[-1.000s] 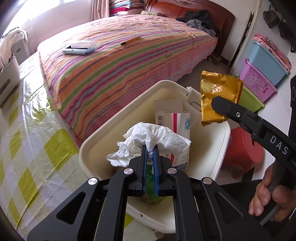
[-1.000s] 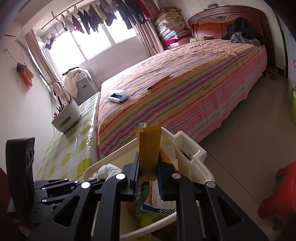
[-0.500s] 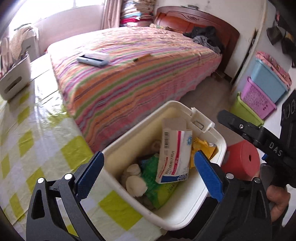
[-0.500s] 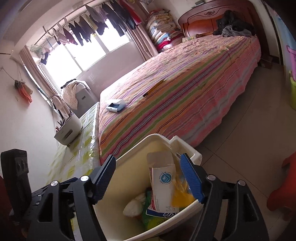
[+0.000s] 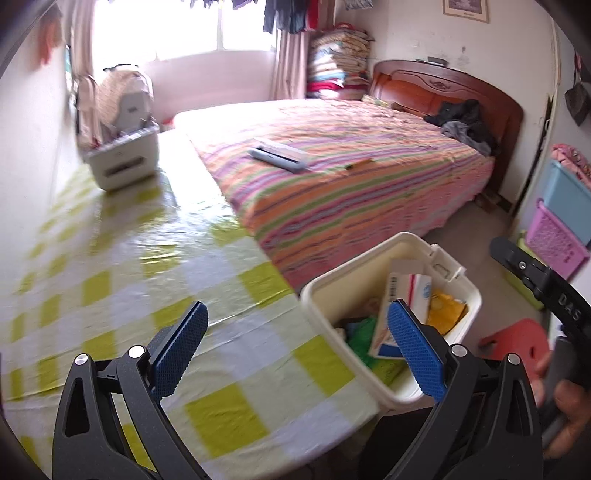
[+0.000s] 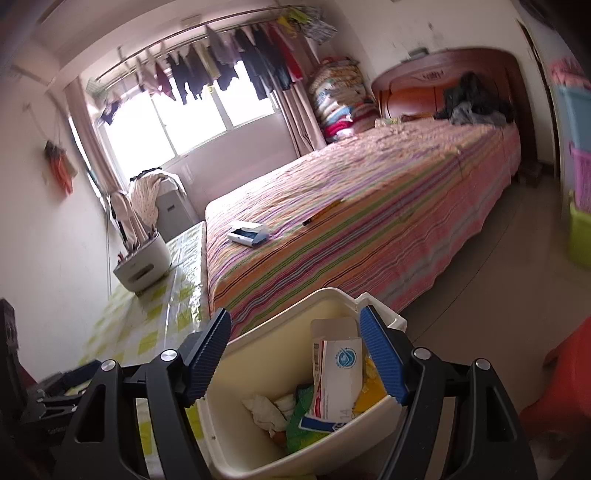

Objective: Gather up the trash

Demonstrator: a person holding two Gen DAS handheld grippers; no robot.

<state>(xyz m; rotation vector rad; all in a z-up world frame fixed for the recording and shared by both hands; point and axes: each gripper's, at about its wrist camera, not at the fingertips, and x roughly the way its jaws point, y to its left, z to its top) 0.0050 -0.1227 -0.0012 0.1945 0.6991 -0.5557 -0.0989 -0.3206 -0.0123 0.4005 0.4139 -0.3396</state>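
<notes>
My claws: left gripper [image 5: 295, 349] and right gripper [image 6: 308, 360] both spread, empty.
Trash: tissue [image 6: 267, 408], carton [image 6: 338, 380], yellow wrapper [image 5: 445, 312] inside bin [image 6: 280, 321].
Left: no trash visible on table [image 5: 147, 258].

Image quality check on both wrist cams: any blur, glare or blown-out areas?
Left wrist: window blown out, glare on the checkered tablecloth, motion smear toward the left edge; trash bin fairly sharp. Right wrist: window overexposed, stacked bins at the right edge smeared, strong fisheye bending in both.
</notes>
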